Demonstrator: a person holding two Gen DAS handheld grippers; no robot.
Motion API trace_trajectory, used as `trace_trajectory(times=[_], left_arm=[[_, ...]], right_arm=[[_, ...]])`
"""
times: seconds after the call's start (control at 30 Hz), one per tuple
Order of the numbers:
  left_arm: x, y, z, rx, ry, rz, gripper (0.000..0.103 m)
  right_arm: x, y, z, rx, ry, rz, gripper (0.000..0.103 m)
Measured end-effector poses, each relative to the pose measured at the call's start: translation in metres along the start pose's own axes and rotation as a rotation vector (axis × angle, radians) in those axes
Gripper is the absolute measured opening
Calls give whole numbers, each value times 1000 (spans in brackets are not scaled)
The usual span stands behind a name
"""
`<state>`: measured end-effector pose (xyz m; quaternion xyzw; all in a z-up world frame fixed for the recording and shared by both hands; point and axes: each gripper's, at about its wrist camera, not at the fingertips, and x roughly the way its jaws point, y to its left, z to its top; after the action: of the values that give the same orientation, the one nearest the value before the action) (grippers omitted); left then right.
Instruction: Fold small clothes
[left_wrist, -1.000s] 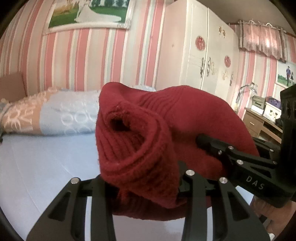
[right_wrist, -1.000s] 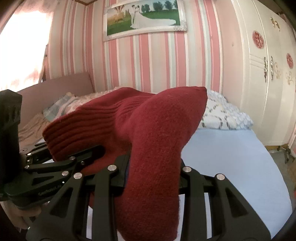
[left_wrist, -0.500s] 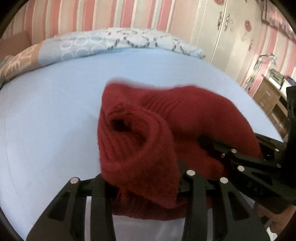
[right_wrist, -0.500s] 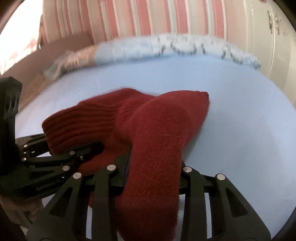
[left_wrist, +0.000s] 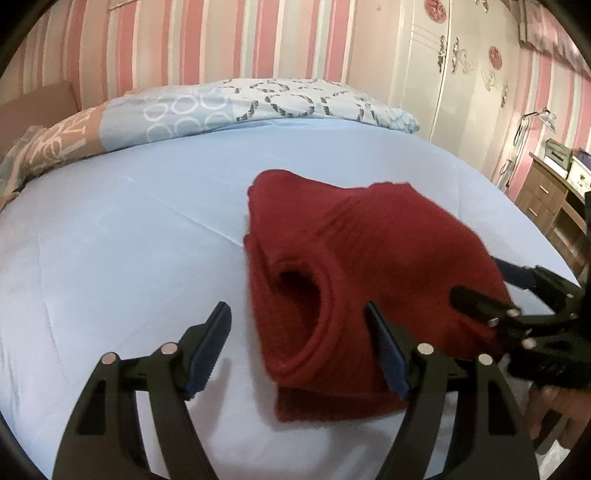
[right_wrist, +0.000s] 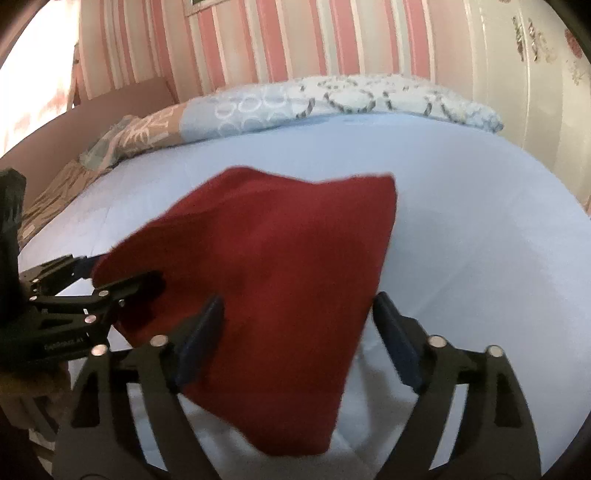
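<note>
A dark red knitted garment (left_wrist: 369, 251) lies bunched and folded on the light blue bed sheet (left_wrist: 110, 240), a tube-like opening facing the left wrist camera. My left gripper (left_wrist: 297, 310) straddles its near left end; its jaws are opening, the left pad clear of the knit and the right pad at its edge. In the right wrist view the garment (right_wrist: 280, 258) spreads between the fingers of my right gripper (right_wrist: 299, 299), whose jaws are also opening, pads off the cloth. Each gripper shows in the other's view: the right one (left_wrist: 480, 278), the left one (right_wrist: 122, 271).
A patterned blue and brown quilt (left_wrist: 258, 99) lies along the head of the bed against the striped wall. A white wardrobe (left_wrist: 443, 74) stands at the right, with a wooden drawer unit (left_wrist: 546, 199) beyond the bed's right edge. A hand (left_wrist: 554, 406) holds the right gripper.
Both grippers came down from mid-air to the bed with the red garment. Their jaws then spread, and the garment now rests on the sheet instead of hanging from the fingers.
</note>
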<state>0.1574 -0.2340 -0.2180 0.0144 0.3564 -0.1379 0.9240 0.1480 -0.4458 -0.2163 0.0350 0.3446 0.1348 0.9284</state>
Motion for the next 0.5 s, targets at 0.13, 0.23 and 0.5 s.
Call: trace_trajectory(times=[0.13, 0.23, 0.5], left_arm=[[-15, 8, 3, 1, -9, 3, 75], [-16, 18, -2, 5, 39, 56, 81], [-12, 36, -31, 9, 136, 64, 82]], right_arm=[[-28, -2, 11, 39, -24, -56, 91], [-39, 4, 12, 40, -15, -105, 94], [-7, 4, -39, 107, 214, -226, 95]])
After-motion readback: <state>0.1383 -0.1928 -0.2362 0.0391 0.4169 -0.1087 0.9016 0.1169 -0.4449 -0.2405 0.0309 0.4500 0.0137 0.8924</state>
